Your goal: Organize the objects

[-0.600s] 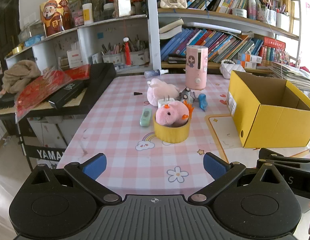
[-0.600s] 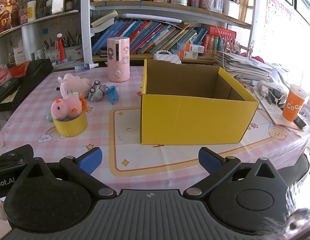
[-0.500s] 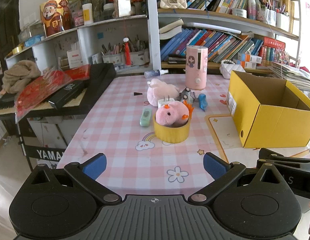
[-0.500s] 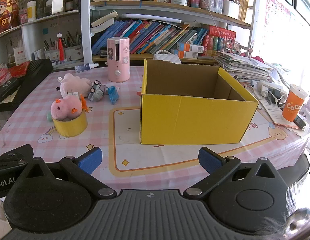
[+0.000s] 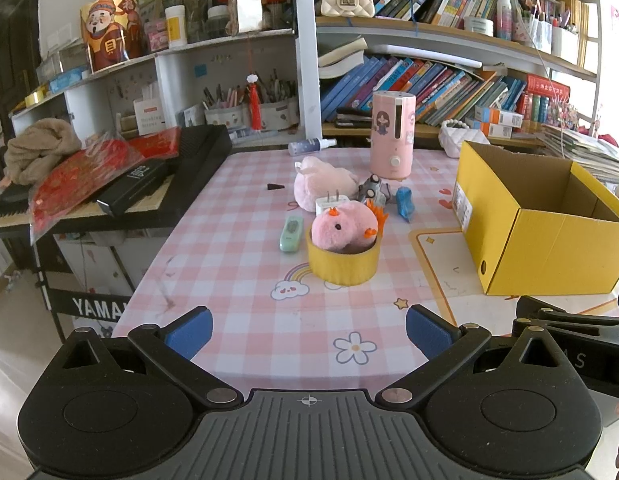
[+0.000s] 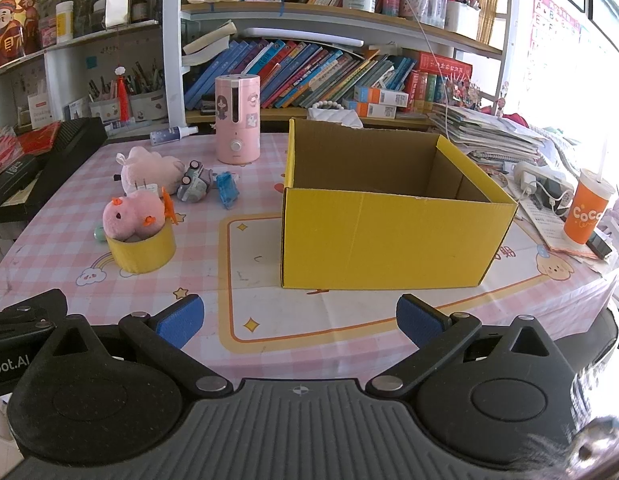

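So nothing's been picked up yet. Nearest the cameras, the left hand-held gripper and the right hand-held gripper both hang over the near edge of the surface, jaws spread wide apart with nothing between them, tilted down a bit

A little further out on the left side sits the yellow ring with the pink chick plush stuffed into it, and a green remote lying just beside it. Right behind that there's a white plug, a bigger pink plush, a grey toy car and a blue toy, all bunched close together. The pink humidifier stands upright behind the pile

On the right is the yellow box, open on top, and from what I can see of the inside it looks empty

My guess is we're at the very start, just lining up. The next move probably calls for the left one to reach forward to the ring and chick since they're closest, close on something soft without knocking the remote, then carry it over to the box
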{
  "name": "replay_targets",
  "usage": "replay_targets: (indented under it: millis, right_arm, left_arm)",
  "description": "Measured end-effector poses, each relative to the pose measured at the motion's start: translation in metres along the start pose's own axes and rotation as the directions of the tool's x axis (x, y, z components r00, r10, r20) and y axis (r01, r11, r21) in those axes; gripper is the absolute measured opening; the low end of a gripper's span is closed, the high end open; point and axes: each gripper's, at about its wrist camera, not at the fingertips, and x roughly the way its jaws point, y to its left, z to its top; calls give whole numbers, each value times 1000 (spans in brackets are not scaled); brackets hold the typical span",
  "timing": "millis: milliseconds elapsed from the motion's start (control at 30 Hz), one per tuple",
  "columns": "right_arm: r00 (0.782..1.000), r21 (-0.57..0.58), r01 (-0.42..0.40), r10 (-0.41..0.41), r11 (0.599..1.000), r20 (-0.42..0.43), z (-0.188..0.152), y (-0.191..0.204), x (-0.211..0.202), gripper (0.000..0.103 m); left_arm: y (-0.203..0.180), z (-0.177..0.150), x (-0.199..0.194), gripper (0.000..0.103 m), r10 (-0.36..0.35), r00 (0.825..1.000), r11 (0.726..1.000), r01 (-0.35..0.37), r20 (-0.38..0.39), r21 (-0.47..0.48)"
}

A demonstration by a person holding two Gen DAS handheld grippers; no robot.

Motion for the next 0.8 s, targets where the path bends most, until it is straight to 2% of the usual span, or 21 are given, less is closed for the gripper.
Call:
replay_targets:
  millis: [800]
  right_arm:
    - [1000, 2, 0, 0, 1000, 4, 0, -1, -3, 103]
  left_arm:
    - [-1, -3, -3, 103, -4, 1000, 1000, 4, 3, -2]
